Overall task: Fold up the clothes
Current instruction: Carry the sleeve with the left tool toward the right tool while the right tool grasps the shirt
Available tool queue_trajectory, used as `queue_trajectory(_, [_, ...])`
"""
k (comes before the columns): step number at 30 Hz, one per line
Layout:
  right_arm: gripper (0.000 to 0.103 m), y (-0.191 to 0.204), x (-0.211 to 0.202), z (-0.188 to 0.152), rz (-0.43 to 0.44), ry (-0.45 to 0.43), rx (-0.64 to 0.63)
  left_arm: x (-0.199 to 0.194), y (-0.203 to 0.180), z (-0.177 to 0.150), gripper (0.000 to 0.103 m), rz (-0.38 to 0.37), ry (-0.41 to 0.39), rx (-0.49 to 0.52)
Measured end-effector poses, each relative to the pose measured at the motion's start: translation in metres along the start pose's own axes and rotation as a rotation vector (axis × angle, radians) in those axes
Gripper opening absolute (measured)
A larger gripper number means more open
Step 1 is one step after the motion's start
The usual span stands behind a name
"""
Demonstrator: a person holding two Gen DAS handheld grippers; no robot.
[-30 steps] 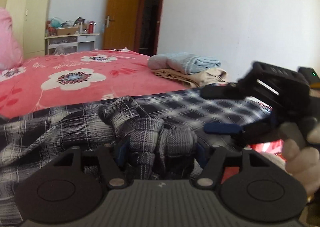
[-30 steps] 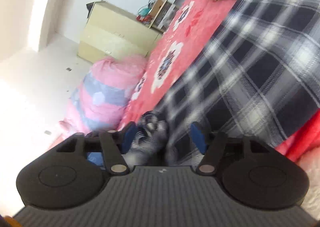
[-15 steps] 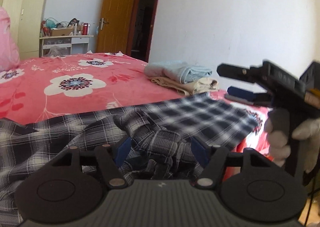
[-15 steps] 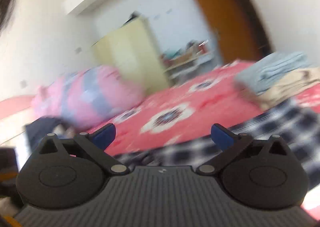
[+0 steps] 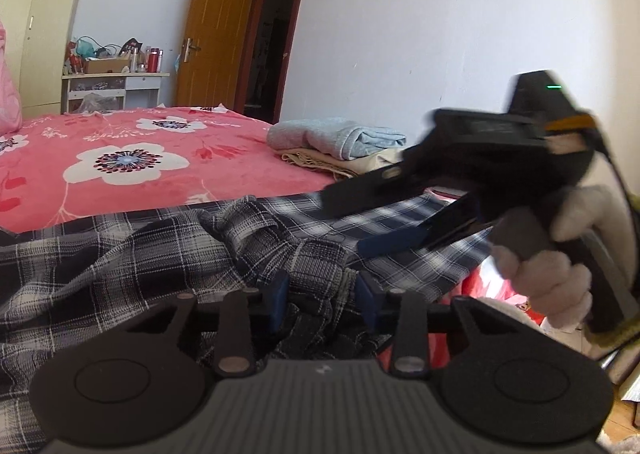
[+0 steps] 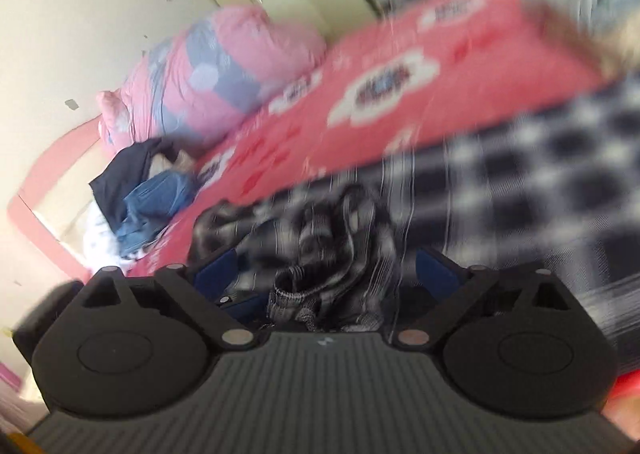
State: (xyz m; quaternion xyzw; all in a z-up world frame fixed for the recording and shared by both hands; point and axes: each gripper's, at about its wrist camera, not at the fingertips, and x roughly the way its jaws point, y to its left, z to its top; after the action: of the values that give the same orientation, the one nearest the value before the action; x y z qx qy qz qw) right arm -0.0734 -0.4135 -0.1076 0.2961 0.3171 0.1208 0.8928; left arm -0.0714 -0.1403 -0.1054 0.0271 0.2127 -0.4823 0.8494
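A black-and-white plaid shirt (image 5: 120, 254) lies across the near edge of the red flowered bed (image 5: 120, 166). My left gripper (image 5: 320, 300) is shut on a bunched fold of the plaid shirt. My right gripper (image 6: 324, 270) is open, its blue pads wide apart on either side of a crumpled part of the shirt (image 6: 332, 238); this view is blurred. In the left wrist view the right gripper (image 5: 352, 222) reaches in from the right above the shirt, held by a gloved hand (image 5: 552, 266).
Folded blue and beige clothes (image 5: 344, 146) are stacked at the bed's far right edge. A pink duvet (image 6: 224, 66) and a pile of dark and denim clothes (image 6: 144, 190) lie at the headboard. A door, a wardrobe and a cluttered desk (image 5: 112, 82) stand behind.
The right gripper has swung back down from above the bed and now straddles the crumpled shirt, still open. The left gripper has kept hold of its fold.
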Motion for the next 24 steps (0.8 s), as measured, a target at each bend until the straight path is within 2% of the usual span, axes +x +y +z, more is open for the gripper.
queue_trajectory(3, [0.082, -0.015, 0.026, 0.006, 0.04, 0.15, 0.136, 0.0, 0.001, -0.005, 0.037, -0.016, -0.011, 0.0])
queue_trajectory(7, [0.071, -0.015, 0.038, 0.012, 0.083, 0.236, 0.194, 0.0, 0.003, -0.011, 0.037, -0.035, -0.031, -0.001])
queue_trajectory(9, [0.057, -0.013, 0.041, 0.015, 0.089, 0.272, 0.222, 0.0, 0.004, -0.013, 0.037, -0.043, -0.04, -0.001])
queue_trajectory(10, [0.055, -0.013, 0.042, 0.016, 0.096, 0.288, 0.236, 0.0, 0.004, -0.014, 0.037, -0.047, -0.043, -0.003])
queue_trajectory(15, [0.047, -0.012, 0.056, 0.018, 0.107, 0.347, 0.269, 0.002, 0.007, -0.017, 0.038, -0.069, -0.054, -0.014])
queue_trajectory(19, [0.045, 0.002, 0.068, 0.024, 0.145, 0.354, 0.21, 0.005, 0.007, -0.016, 0.039, -0.074, -0.062, -0.008])
queue_trajectory(24, [0.023, 0.0, 0.083, 0.019, 0.133, 0.363, 0.185, 0.005, 0.005, -0.014, 0.043, -0.058, -0.063, 0.013])
